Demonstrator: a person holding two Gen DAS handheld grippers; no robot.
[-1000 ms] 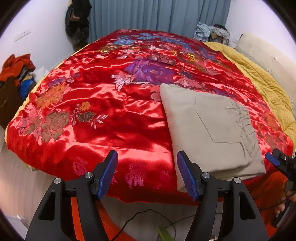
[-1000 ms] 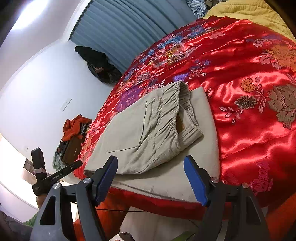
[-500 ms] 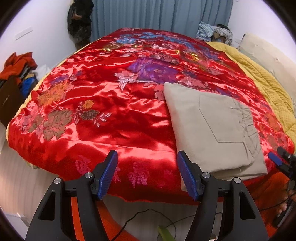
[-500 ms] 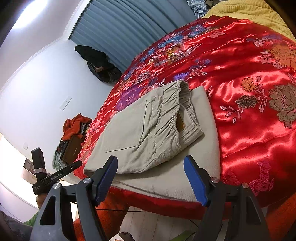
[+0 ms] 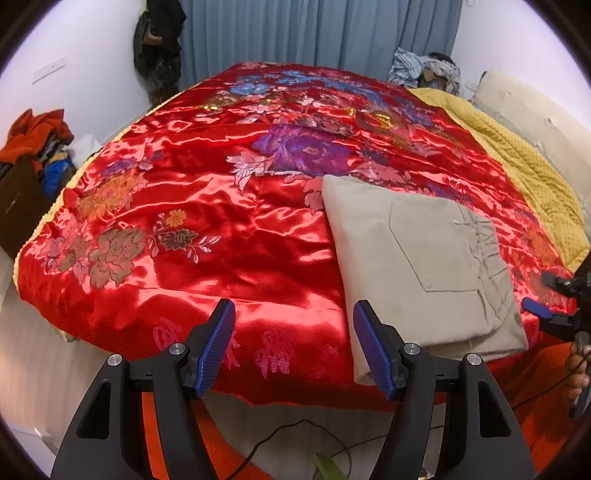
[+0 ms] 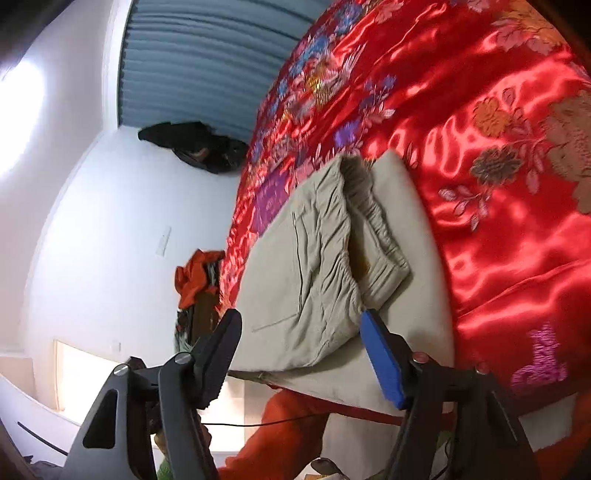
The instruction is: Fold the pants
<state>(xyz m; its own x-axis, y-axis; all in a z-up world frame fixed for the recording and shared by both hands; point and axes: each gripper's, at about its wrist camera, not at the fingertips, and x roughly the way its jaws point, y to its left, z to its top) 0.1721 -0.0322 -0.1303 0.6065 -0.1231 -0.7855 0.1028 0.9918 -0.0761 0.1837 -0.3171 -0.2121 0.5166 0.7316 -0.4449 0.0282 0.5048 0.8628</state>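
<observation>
Beige pants (image 5: 424, 266) lie folded in a flat rectangle on the near right part of a red satin bedspread (image 5: 207, 206). The back pocket faces up and the elastic waistband is on the right. My left gripper (image 5: 293, 343) is open and empty, held off the bed's near edge, left of the pants. My right gripper (image 6: 301, 350) is open and empty, just short of the pants' waistband end (image 6: 332, 266). The right gripper also shows at the right edge of the left wrist view (image 5: 554, 306).
A yellow blanket (image 5: 532, 184) and pillows lie along the bed's right side. Blue curtains (image 5: 317, 33) hang behind. A pile of clothes (image 5: 33, 140) sits at the left wall. A cable (image 5: 295, 428) runs on the floor under my left gripper.
The right wrist view has rolled sharply and blurred, and the gripper has come closer to the waistband. The left gripper has stayed almost still. The pants have not moved.
</observation>
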